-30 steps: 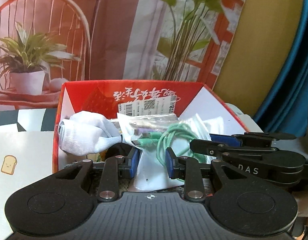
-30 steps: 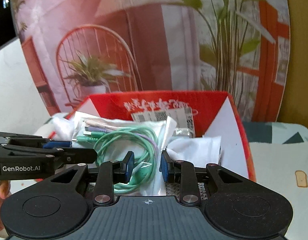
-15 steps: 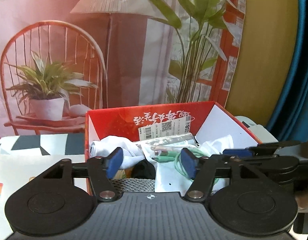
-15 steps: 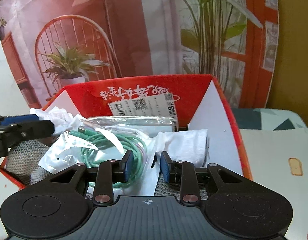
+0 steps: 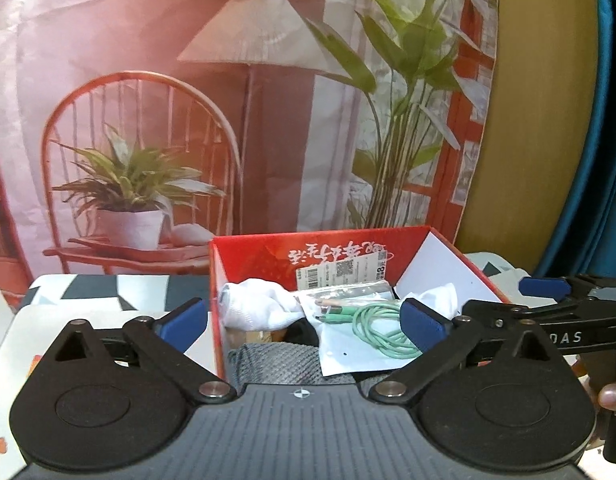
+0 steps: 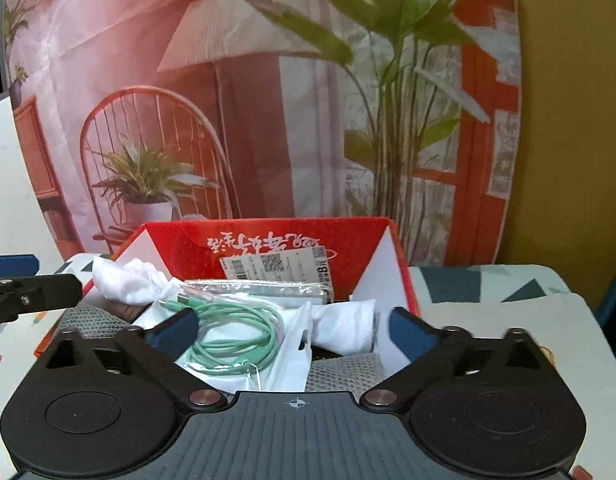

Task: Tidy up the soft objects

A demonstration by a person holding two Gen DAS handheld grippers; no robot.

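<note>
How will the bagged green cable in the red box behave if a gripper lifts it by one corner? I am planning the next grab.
The clear bag looks thin and glossy, so it would probably sag and may slip between the fingers. The coiled green cable lies loose inside, so it would likely slide to the low end. It seems light: it rests on the grey knit fabric without visibly denting it.

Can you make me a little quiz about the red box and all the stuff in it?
1. True or false: the green cable in its clear bag lies inside the red box.
2. What colour are the gripper pads?
3. Is the right gripper holding anything? A) yes, the white cloth B) no, its jaws are opening and empty

Key: 1 true; 2 blue; 3 B
</note>
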